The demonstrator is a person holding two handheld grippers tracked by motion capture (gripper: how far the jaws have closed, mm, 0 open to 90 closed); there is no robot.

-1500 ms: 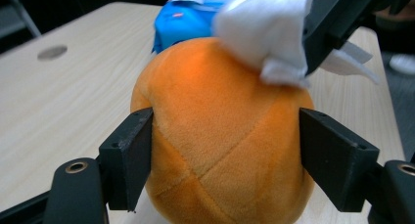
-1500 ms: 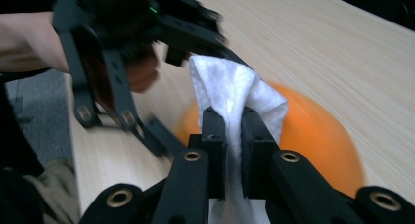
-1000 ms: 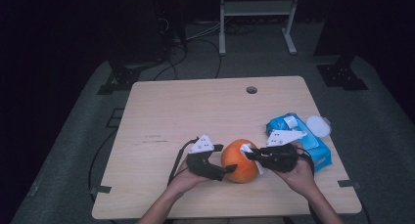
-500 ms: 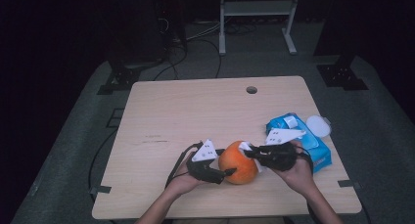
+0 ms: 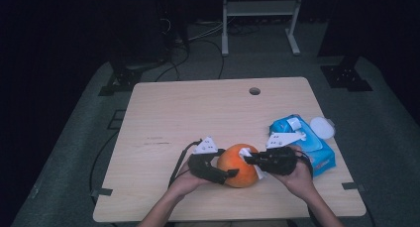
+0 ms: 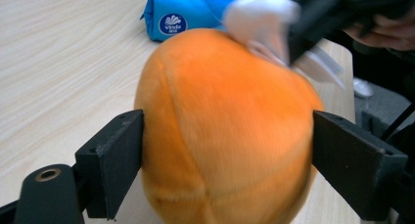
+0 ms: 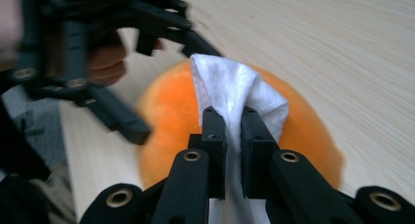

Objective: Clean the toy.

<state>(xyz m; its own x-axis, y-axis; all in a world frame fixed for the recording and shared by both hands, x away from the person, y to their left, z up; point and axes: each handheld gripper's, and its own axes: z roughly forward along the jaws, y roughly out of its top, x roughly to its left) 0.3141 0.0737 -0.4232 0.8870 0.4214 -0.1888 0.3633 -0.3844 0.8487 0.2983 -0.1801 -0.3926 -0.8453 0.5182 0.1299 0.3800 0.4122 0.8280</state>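
An orange plush ball (image 5: 240, 165) sits on the wooden table (image 5: 198, 113) near its front edge. My left gripper (image 5: 223, 166) reaches in from the left with the ball (image 6: 225, 131) between its jaws. The jaws have just been opening, and both pads still touch the ball's sides. My right gripper (image 5: 249, 160) comes from the right, shut on a folded white wipe (image 7: 230, 82). The wipe lies against the upper side of the ball (image 7: 166, 116). In the left gripper view the wipe (image 6: 259, 18) is blurred at the ball's top right.
A blue packet of wipes (image 5: 302, 142) lies just right of my right hand, with a round white lid (image 5: 322, 127) beside it. The table has a small cable hole (image 5: 254, 91) at the back. A metal stand's legs rise behind the table.
The left gripper pressed in on the ball half a second ago and has widened again. The right gripper with the wipe has stayed at the ball's top.
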